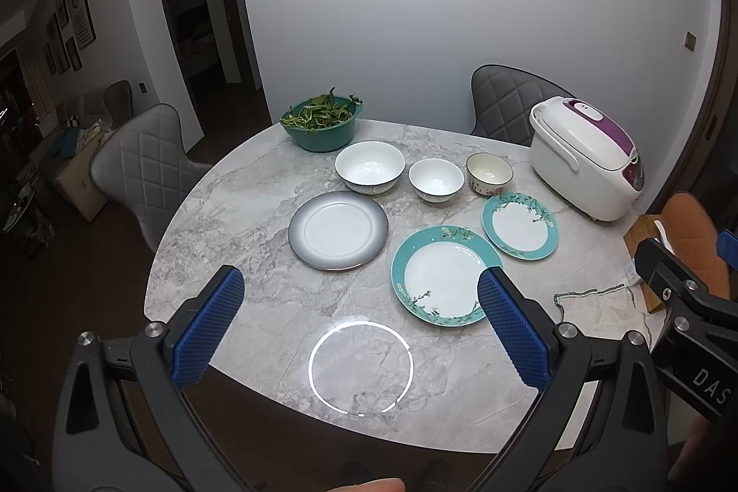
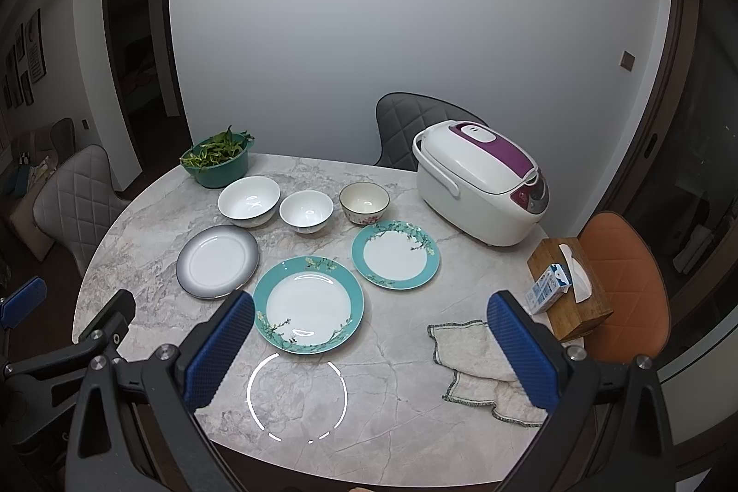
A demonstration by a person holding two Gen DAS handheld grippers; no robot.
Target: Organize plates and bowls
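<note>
- Left wrist view: grey marble round table (image 1: 240, 215) is carrying three bowls in a far row: large white bowl (image 1: 370, 165), small white bowl (image 1: 436, 179), floral bowl (image 1: 489, 173). Nearer are lying a grey-rimmed plate (image 1: 338, 230), large teal plate (image 1: 443, 275) and small teal plate (image 1: 520, 225). Left gripper (image 1: 360, 326) is hovering wide, holding nothing.
- Right wrist view: right gripper (image 2: 369, 349) is hovering wide and empty over the near edge, a dishcloth (image 2: 475, 367) lying right.

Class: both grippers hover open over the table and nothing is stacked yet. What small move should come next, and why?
Probably lower the right gripper toward the small teal plate: it lies apart on that side and would nest on the large teal plate.
</note>
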